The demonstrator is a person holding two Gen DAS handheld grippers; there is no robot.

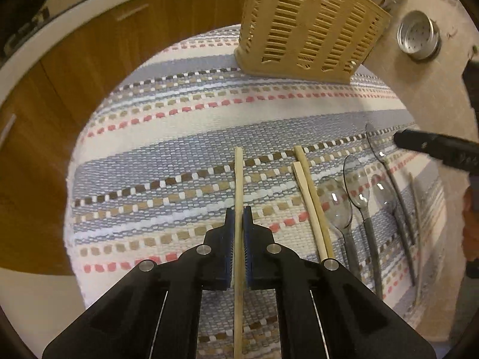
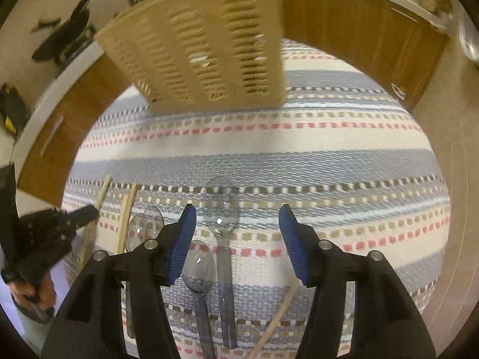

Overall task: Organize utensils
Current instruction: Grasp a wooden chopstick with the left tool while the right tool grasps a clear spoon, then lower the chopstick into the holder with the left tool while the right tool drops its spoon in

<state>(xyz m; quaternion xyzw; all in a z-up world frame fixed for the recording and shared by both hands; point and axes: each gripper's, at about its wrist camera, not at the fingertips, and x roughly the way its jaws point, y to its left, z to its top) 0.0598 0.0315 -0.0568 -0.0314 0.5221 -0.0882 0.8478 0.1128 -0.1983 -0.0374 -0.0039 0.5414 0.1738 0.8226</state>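
My left gripper is shut on a wooden chopstick that runs lengthwise between its blue pads over the striped mat. Two more chopsticks lie just right of it, then several clear plastic spoons with grey handles. The tan slotted utensil caddy stands at the mat's far edge. My right gripper is open above a clear spoon, with another spoon near its left finger. A chopstick lies by its right finger. The caddy shows ahead.
A round metal drain strainer sits in the counter right of the caddy. Wooden cabinet fronts lie beyond the mat's left edge. The other gripper's black finger shows at the right, over the spoons.
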